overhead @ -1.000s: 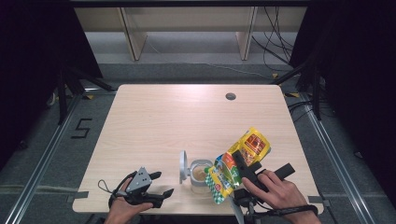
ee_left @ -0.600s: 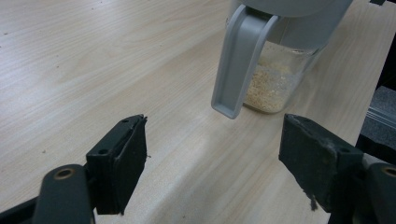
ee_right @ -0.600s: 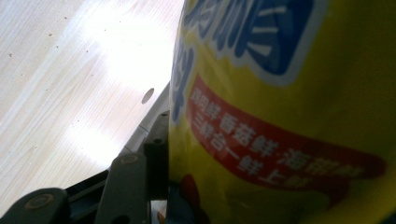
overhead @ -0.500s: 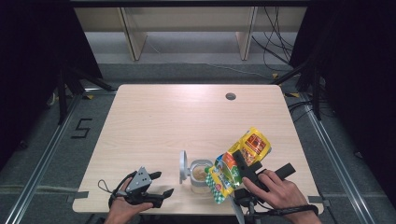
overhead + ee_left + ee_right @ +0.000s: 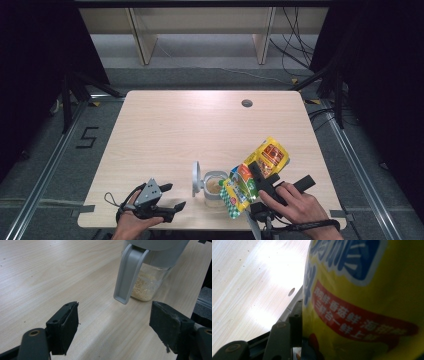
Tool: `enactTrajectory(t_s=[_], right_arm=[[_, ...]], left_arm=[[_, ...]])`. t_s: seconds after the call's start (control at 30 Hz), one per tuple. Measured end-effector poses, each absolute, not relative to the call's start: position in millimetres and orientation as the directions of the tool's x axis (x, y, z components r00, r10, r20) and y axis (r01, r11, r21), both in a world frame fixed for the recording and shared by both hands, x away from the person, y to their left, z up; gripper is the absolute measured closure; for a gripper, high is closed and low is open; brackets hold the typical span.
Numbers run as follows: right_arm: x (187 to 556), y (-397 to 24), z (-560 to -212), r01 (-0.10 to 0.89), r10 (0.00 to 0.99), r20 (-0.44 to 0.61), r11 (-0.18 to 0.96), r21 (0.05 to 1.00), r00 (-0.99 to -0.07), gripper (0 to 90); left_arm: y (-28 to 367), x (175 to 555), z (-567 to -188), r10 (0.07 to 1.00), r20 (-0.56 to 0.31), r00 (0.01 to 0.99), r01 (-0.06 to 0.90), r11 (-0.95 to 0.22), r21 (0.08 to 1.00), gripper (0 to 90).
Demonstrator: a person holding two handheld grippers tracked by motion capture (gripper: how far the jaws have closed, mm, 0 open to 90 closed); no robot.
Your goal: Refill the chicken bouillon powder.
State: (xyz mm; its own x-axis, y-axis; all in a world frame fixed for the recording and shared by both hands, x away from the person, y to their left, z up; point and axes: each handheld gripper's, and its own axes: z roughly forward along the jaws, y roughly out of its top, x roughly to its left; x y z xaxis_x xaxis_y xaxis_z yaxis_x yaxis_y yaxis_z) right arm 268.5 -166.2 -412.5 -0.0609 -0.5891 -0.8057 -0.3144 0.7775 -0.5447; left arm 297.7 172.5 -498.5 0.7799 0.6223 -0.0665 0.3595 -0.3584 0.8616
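Observation:
A yellow printed bag (image 5: pixel 267 155) is tilted with its lower end (image 5: pixel 235 195) over a small glass jar (image 5: pixel 215 188) near the table's front edge. My right gripper (image 5: pixel 255 172) is shut on the bag. In the right gripper view the bag (image 5: pixel 367 302) presses against one black finger (image 5: pixel 295 325) and hides the other. The jar (image 5: pixel 147 282) holds beige powder, and its grey lid (image 5: pixel 196 178) stands flipped open. My left gripper (image 5: pixel 174 196) rests open at the front left of the table. Its jaws (image 5: pixel 113 332) point at the jar from a short way off with nothing between them.
The wooden table (image 5: pixel 200 125) has a round hole (image 5: pixel 246 103) at its back right. A shelf unit (image 5: pixel 200 25) stands beyond the far edge. A "5" marking (image 5: pixel 86 137) lies on the floor to the left. Cables run at the right.

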Motion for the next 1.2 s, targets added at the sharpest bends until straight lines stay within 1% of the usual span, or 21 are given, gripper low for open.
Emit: enactTrajectory(t_s=[0.33,0.37,0.57,0.63,0.67,0.73,0.8,0.87,0.97,1.1,1.2], right_arm=[[267.8,-166.9,-411.7,-0.311,-0.588,-0.808,0.777,-0.547,-0.047,52.3],[267.8,-167.1,-411.6,-0.311,-0.588,-0.808,0.777,-0.547,-0.047,52.3],[267.2,-167.4,-411.6,-0.312,-0.586,-0.809,0.778,-0.546,-0.045,52.3],[267.2,-167.0,-411.4,-0.312,-0.586,-0.809,0.778,-0.546,-0.045,52.3],[267.1,-166.8,-411.4,-0.313,-0.588,-0.808,0.776,-0.548,-0.043,52.3],[267.1,-166.7,-410.9,-0.314,-0.589,-0.807,0.777,-0.546,-0.053,52.4],[267.3,-166.9,-411.2,-0.312,-0.587,-0.808,0.777,-0.547,-0.045,52.3],[267.0,-167.2,-411.3,-0.311,-0.587,-0.809,0.777,-0.547,-0.044,52.4],[267.1,-167.2,-410.6,-0.312,-0.589,-0.806,0.778,-0.546,-0.056,52.4],[266.6,-167.5,-410.2,-0.31,-0.587,-0.808,0.777,-0.548,-0.045,52.4],[266.9,-167.3,-410.2,-0.312,-0.592,-0.804,0.776,-0.549,-0.058,52.3]], left_arm=[[172.0,298.4,-499.2,0.625,-0.071,0.777,0.361,-0.351,0.864,22.5],[173.4,299.0,-498.7,0.624,-0.054,0.779,0.358,-0.373,0.856,22.5],[171.9,298.1,-499.0,0.634,-0.075,0.769,0.366,-0.341,0.866,22.5],[174.0,298.3,-499.1,0.647,-0.067,0.76,0.38,-0.358,0.853,22.4],[173.1,297.4,-499.3,0.651,-0.086,0.754,0.39,-0.339,0.856,22.4],[173.6,298.0,-498.8,0.644,-0.09,0.759,0.392,-0.342,0.854,22.4],[172.9,297.6,-499.3,0.648,-0.088,0.757,0.388,-0.336,0.858,22.4],[173.9,298.0,-498.8,0.647,-0.072,0.759,0.383,-0.354,0.853,22.4],[173.6,298.0,-499.0,0.644,-0.091,0.76,0.391,-0.341,0.855,22.3],[173.3,298.1,-499.1,0.645,-0.091,0.759,0.39,-0.338,0.856,22.3],[173.6,298.0,-498.9,0.643,-0.091,0.76,0.391,-0.341,0.855,22.3]])
